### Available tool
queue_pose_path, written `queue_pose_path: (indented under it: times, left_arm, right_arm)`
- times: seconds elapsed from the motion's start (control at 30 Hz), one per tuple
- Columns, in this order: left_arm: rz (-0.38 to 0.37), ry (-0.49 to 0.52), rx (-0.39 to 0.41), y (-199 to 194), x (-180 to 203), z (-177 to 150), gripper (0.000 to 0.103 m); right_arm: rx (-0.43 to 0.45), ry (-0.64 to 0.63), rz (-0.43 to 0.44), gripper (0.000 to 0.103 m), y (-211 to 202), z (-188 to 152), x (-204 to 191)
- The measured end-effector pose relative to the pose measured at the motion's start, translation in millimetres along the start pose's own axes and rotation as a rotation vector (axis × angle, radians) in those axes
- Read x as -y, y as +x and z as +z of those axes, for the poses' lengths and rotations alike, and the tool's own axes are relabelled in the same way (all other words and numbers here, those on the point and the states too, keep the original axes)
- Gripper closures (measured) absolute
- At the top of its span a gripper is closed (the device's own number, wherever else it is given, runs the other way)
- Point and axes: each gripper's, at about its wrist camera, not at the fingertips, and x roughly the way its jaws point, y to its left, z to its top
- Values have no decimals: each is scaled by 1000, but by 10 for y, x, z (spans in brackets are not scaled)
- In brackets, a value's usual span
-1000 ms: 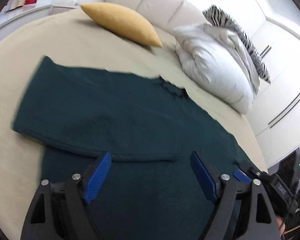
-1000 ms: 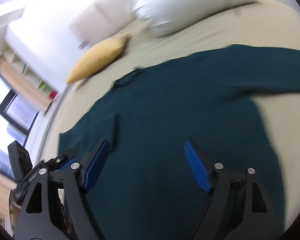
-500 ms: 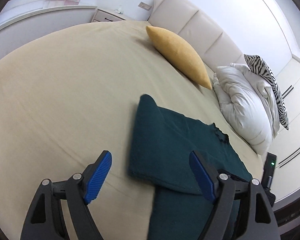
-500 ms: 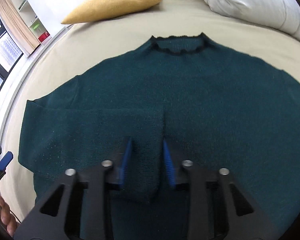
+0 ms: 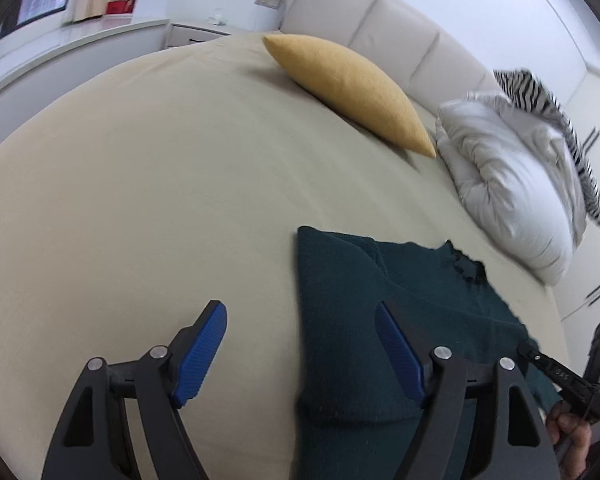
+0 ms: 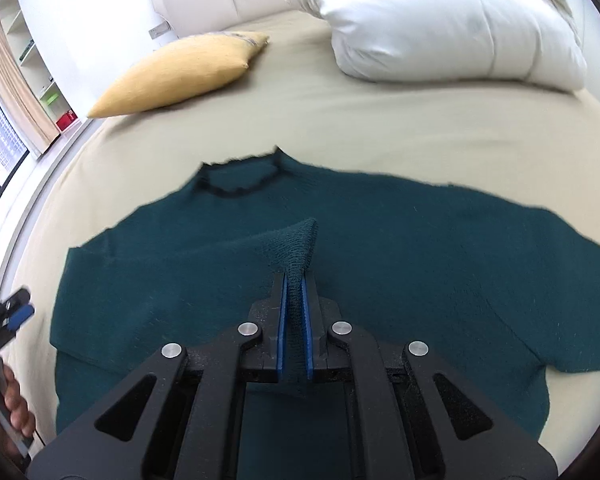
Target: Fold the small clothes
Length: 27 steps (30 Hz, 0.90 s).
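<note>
Newly pinched sleeve cuff of dark green sweater [image 6: 380, 280] in clamped right tool [image 6: 295, 300]; left tool [image 5: 300, 354] agape, narrowing, empty.

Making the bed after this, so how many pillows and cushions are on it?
3 in view: a mustard-yellow fabric cushion near the headboard, a plump white pillow beside it, and a zebra-striped cushion behind the white one. More may lie outside the frames.

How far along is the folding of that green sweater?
Early on. One sleeve already lies folded across the green sweater on the bed. The right gripper pinches that sleeve's cuff. The left gripper is closing, gripping nothing. The other sleeve and the body remain unfolded.
</note>
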Motion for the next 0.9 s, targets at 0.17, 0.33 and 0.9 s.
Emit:
queue_pose_path:
  times: [0.17, 0.33, 0.9]
  left_arm:
    - [79, 78, -63, 397, 160, 71, 37]
    - [112, 117, -66, 594, 210, 154, 56]
    - [132, 212, -28, 695, 252, 93, 90]
  right_arm:
    - [10, 5, 14, 97, 8, -47, 75]
    - [2, 32, 27, 97, 181, -89, 139]
    - [-16, 105, -14, 100, 452, 46, 356]
